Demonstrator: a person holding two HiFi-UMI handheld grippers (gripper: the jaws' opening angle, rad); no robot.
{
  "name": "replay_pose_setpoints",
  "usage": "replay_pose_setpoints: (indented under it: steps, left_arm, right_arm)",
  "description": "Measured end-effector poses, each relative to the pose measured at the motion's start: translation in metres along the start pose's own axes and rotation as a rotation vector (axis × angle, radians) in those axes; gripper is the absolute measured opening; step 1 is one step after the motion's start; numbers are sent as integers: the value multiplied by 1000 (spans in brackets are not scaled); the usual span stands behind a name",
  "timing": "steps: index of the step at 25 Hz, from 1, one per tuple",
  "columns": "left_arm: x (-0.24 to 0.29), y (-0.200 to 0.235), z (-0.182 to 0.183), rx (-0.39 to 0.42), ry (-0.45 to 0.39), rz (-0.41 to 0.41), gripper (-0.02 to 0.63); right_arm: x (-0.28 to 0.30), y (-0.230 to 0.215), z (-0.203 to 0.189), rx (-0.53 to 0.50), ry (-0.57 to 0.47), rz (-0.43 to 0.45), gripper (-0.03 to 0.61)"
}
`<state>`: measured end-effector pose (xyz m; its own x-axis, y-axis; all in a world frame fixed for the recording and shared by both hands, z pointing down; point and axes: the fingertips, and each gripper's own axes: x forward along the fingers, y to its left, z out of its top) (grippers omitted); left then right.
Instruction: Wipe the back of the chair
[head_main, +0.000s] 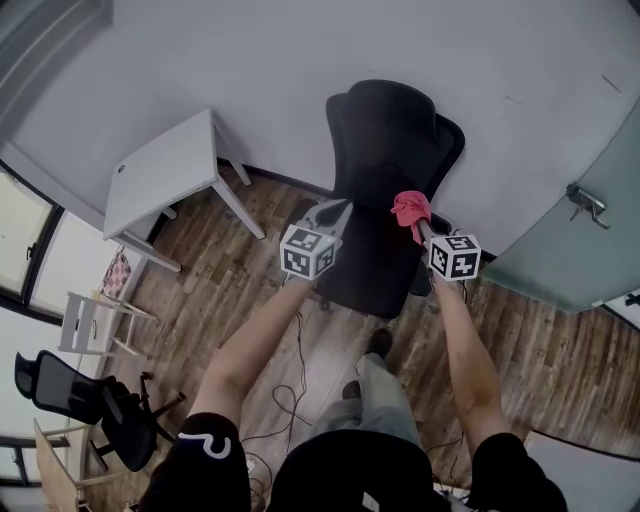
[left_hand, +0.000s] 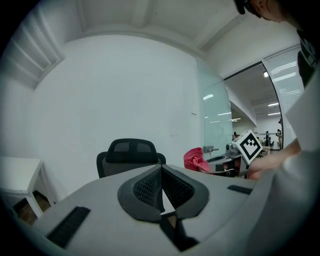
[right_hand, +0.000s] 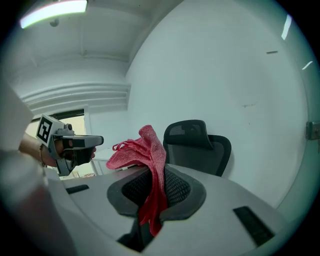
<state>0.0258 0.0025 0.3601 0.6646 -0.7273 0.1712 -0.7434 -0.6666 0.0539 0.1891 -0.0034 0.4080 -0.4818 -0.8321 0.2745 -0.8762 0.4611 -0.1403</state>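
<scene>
A: Facing what?
B: White wall (head_main: 250, 70) at twelve o'clock, a black chair (head_main: 385, 150) close before it, open wood floor (head_main: 260, 290) toward six, and a white counter (head_main: 160, 175) at ten.
A: Grippers?
B: Left gripper (left_hand: 161, 172), jaws together on nothing, is over the seat's left edge. Right gripper (right_hand: 152, 175) clamps a red cloth (right_hand: 145, 150), short of the backrest.

Chair (left_hand: 125, 161) below backrest hidden by left gripper (left_hand: 161, 170) body; far office bg (left_hand: 272, 131) too small.

The chair (head_main: 395, 150) has a matt black mesh back, the floor (head_main: 230, 280) under the chair is grained wood plank, the cloth (right_hand: 150, 150) in front of it is coarse red open-weave fabric, and the right gripper (right_hand: 156, 175) is smooth matt grey plastic with dimpled black pads (right_hand: 177, 188).
</scene>
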Motion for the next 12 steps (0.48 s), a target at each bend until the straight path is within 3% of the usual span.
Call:
replay_pose_setpoints:
  steps: [7,12]
  left_arm:
    - [-51,-51,-7,-18,-3,-12,25]
    - [-79,-65,-5,-83,-29,19,25]
  right_arm:
    - [-63,34,-2,-27,-2,-3,66]
    - [-100,45,-2,-24,10,3,66]
